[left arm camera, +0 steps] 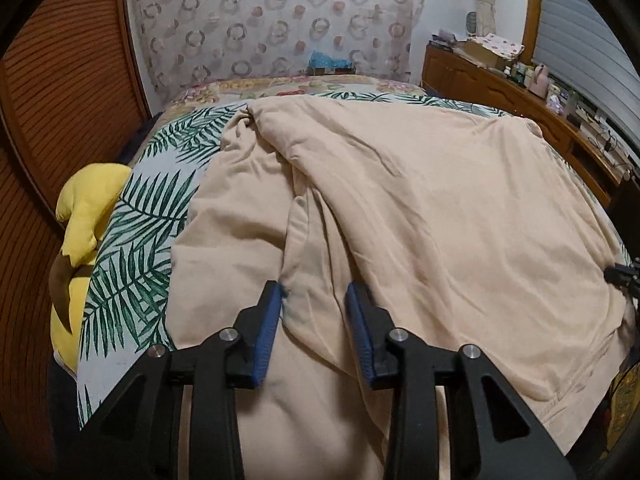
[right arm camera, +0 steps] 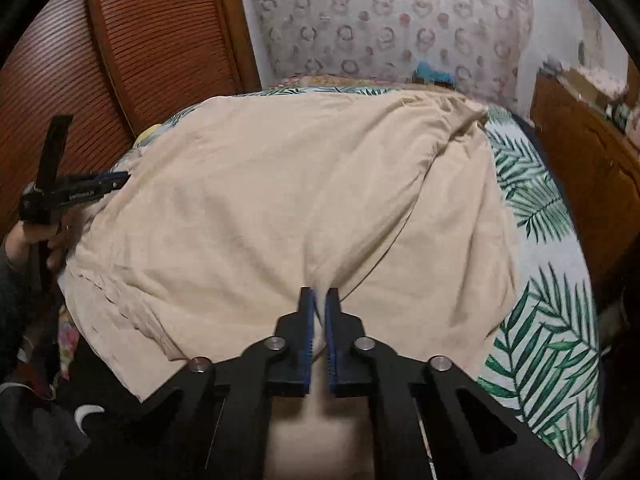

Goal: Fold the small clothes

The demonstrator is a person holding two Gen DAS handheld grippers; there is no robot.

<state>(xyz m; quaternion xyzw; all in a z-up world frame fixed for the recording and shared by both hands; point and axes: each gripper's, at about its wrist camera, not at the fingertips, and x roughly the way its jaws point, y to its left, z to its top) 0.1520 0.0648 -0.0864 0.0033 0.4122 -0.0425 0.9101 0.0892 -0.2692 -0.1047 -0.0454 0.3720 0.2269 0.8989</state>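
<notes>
- The beige garment [left arm camera: 420, 208] lies spread over the leaf-print bedspread [left arm camera: 136, 240], rumpled, one ridge running up its middle; no neat fold shows yet, so the folding looks barely begun.
- At the garment's near hem, the right gripper [right arm camera: 319, 294] is clenched on a pinch of cloth.
- Near the garment's other edge, the left gripper [left arm camera: 314, 292] straddles a raised pleat, jaws partly parted; whether the pads press it I cannot tell.
- Only the left view shows the yellow plush toy [left arm camera: 86, 216] beside the garment; only the right view shows the hand [right arm camera: 24, 240] holding the left gripper.
</notes>
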